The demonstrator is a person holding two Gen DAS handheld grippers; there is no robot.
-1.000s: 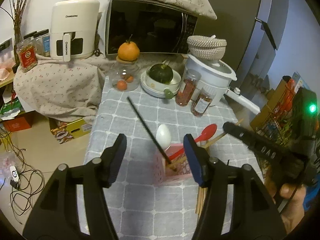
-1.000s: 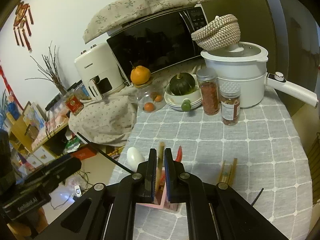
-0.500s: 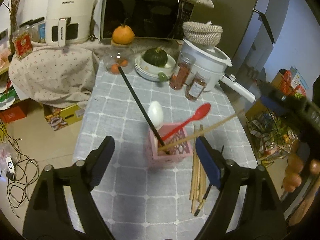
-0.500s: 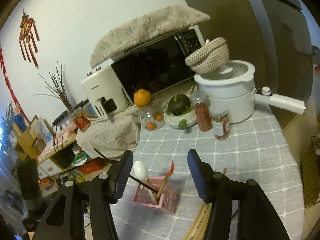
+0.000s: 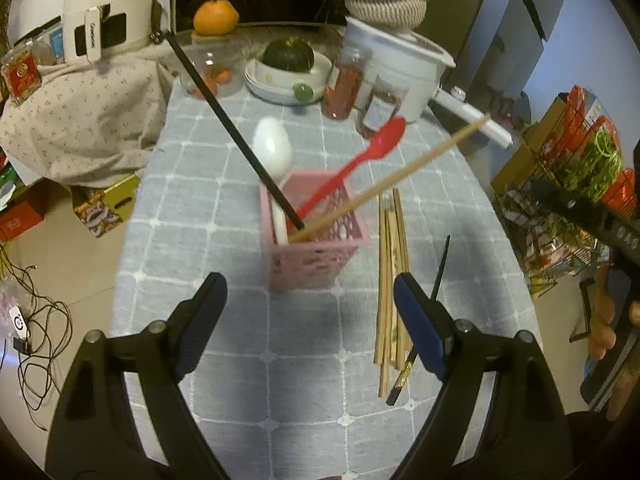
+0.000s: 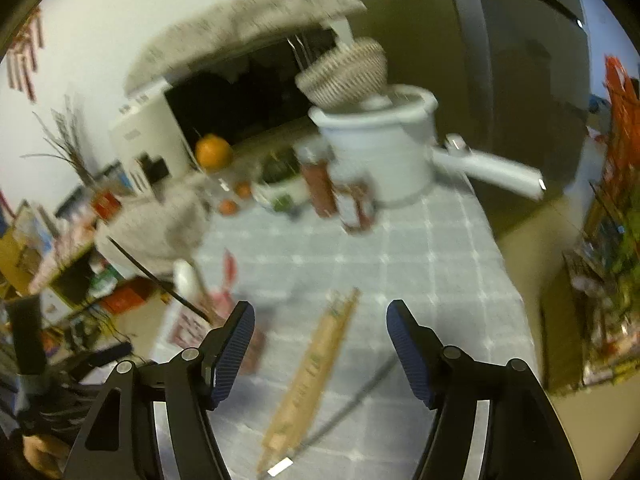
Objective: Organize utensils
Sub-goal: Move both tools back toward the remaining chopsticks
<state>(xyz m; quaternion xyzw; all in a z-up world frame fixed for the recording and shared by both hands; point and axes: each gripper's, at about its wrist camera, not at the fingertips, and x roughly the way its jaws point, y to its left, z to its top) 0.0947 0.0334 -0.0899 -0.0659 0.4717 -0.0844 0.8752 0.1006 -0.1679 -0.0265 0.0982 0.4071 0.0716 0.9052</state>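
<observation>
both grippers have drawn back from the pink basket (image 5: pixel 316 240), and the wooden chopstick (image 5: pixel 394 178) that the right one pinched a second ago now leans in it, released.

left gripper (image 5: pixel 310 326): jaws have just been opening and stand wide apart, nothing between them, hovering over the grey checked tablecloth (image 5: pixel 224 380) just short of the basket. right gripper (image 6: pixel 320 344): jaws have just been opening, likewise empty, above the bundle of wooden chopsticks (image 6: pixel 316 364) lying loose on the cloth; this view is blurred. the basket stands upright mid-table and holds a white spoon (image 5: pixel 274 152), a red spoon (image 5: pixel 360 160), a black chopstick (image 5: pixel 228 120) and the wooden one. beside the bundle, on its right, lies another black chopstick (image 5: pixel 440 268). jars, bowls and a white pot (image 5: pixel 400 68) stand at the far end.
</observation>
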